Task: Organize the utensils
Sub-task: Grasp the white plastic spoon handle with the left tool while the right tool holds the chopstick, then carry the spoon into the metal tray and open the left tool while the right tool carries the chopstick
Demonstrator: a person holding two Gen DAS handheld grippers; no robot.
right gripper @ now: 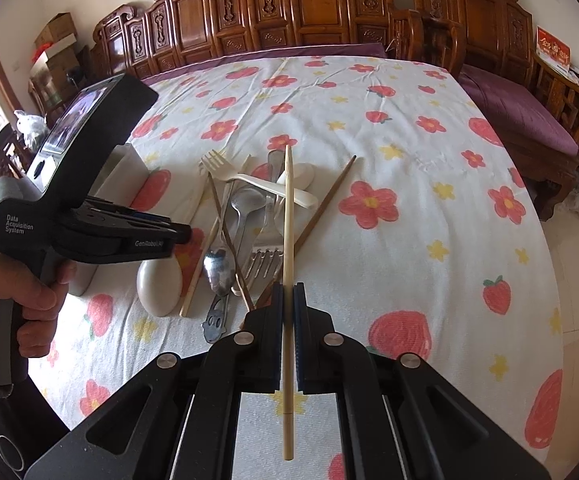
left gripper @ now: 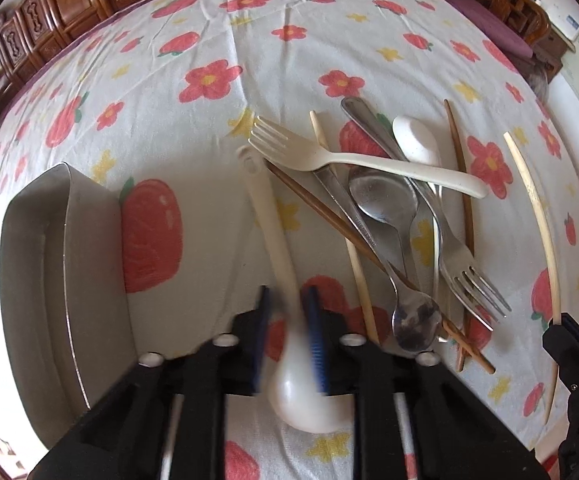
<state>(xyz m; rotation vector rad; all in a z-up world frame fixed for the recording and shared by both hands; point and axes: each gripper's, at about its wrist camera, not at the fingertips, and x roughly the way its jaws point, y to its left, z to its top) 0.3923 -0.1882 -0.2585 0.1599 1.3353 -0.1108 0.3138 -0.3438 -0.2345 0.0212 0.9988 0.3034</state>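
Note:
A long white ladle [left gripper: 273, 240] lies on the flowered cloth, its bowl [right gripper: 159, 284] under my left gripper [left gripper: 289, 316]. The blue pads close on its handle just above the bowl, though the picture is blurred there. My right gripper [right gripper: 288, 292] is shut on a pale chopstick [right gripper: 288, 220], which sticks out ahead and behind the jaws; the same chopstick [left gripper: 537, 220] and gripper [left gripper: 561, 336] show at the right edge of the left wrist view. A heap of utensils holds a white fork [left gripper: 353, 160], a metal fork [left gripper: 473, 280], metal spoons [left gripper: 381, 200], a white spoon [left gripper: 417, 140] and brown chopsticks [left gripper: 329, 216].
A grey rectangular container [left gripper: 69, 260] stands open at the left of the ladle, seen behind the left gripper [right gripper: 125, 168] in the right wrist view. A hand [right gripper: 21, 300] grips the left tool. Carved wooden furniture [right gripper: 289, 8] and a purple-cushioned bench [right gripper: 521, 120] border the table.

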